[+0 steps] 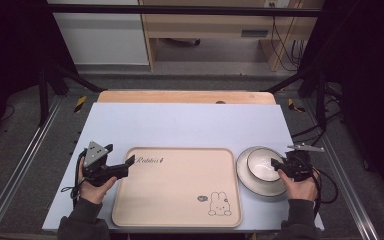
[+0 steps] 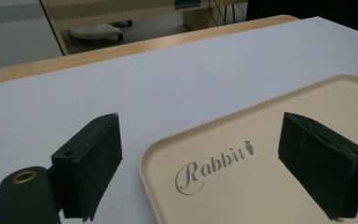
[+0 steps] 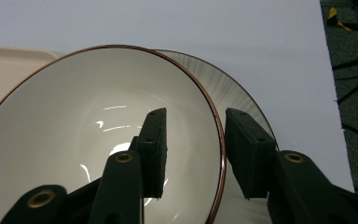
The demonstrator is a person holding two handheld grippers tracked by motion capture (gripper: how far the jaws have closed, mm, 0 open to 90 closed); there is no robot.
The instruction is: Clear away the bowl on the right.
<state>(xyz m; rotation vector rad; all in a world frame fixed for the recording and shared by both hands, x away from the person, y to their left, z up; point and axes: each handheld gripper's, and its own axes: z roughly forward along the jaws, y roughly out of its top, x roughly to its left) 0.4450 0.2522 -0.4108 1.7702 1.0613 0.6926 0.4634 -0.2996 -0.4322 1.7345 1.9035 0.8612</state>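
Note:
A white bowl [image 1: 260, 162] with a thin brown rim [image 3: 74, 140] sits on a white ribbed plate [image 1: 247, 182] at the right of the table. My right gripper [image 1: 276, 163] straddles the bowl's right rim, one jaw inside the bowl and one outside over the plate [image 3: 235, 91]; a gap still shows between the inner pad and the rim, so the right gripper [image 3: 196, 144] is open. A beige tray [image 1: 175, 190] printed with "Rabbit" and a bunny lies in the middle. My left gripper [image 1: 119, 155] hovers wide open at the tray's far left corner [image 2: 168, 144], with nothing between the jaws of the left gripper [image 2: 214, 168].
Everything rests on a pale sheet [image 1: 180, 125] covering a wooden table. Dark frame rails run along both sides, and cables hang at the right. The bowl and plate stand close to the sheet's right edge.

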